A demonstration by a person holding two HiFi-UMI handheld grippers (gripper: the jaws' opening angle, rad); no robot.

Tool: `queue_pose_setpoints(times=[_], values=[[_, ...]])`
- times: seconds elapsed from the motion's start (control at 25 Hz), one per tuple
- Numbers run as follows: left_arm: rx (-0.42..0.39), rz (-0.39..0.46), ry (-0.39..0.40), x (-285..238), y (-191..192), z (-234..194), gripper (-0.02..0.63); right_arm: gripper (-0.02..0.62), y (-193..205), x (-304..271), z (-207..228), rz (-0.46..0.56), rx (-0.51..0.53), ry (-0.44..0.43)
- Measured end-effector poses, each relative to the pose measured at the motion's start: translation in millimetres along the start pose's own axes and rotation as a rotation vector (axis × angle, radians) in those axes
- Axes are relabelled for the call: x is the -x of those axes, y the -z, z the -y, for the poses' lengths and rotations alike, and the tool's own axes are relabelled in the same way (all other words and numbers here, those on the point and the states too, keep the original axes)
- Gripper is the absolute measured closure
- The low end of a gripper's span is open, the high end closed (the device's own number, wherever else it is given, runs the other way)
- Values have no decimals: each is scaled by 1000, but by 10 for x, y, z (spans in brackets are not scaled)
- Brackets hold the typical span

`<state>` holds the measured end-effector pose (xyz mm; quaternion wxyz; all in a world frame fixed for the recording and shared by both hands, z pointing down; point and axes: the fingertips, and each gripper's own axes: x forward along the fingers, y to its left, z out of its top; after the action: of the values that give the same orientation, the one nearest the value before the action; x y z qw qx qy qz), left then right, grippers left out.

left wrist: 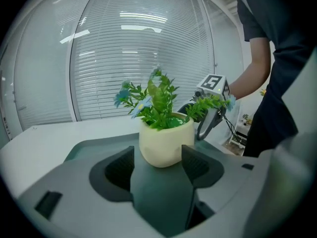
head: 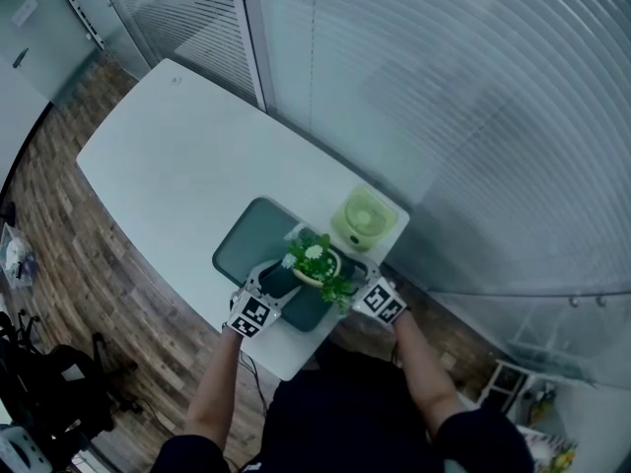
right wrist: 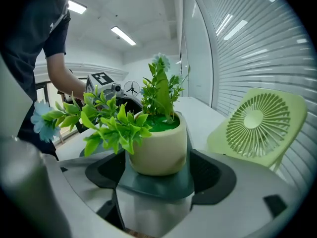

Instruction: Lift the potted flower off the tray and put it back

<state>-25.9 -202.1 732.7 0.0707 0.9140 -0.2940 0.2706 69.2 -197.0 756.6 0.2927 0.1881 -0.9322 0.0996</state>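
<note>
Nearest the lens in each gripper view, that gripper's own dark jaws are seen spread wide; the left gripper [left wrist: 157, 157] has the cream pot of the potted flower [left wrist: 166, 144] standing between its jaw tips, with a sliver of gap visible at one side; the right gripper [right wrist: 157, 165] brackets the same pot from the opposite side, its jaws likewise apart and not seen to press on it; nothing is pinched as yet. The potted flower is set upright on the dark green tray [head: 251, 239], near the tray corner closest to the person; the tray lies on the white table [head: 177, 166], and a pale green fan [head: 363, 220] stands just beside it. The step in hand is judged to be the closing on the pot; the pads are best brought against the pot wall below the rim, under the foliage, so that the leafy sprig [right wrist: 114, 123] drooping over the rim is not trapped; the wall looks smooth and rounded, so an even, centred squeeze is advised against slipping; the lift should be taken straight up with the pot kept upright, and any swing toward the fan avoided; the bare tray patch beneath should be kept in sight for the return.
</note>
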Motion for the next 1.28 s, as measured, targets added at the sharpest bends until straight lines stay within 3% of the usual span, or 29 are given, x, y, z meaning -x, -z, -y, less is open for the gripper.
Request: queue_pose_setpoints(times=[0.84,1.28], values=[[-88,9,134,-236,-112,133,330,221,-31,-108,46,15,9,-29],[-59,4,158,-242,-107,138,327,218,-52,-121,44,25,1,-20]])
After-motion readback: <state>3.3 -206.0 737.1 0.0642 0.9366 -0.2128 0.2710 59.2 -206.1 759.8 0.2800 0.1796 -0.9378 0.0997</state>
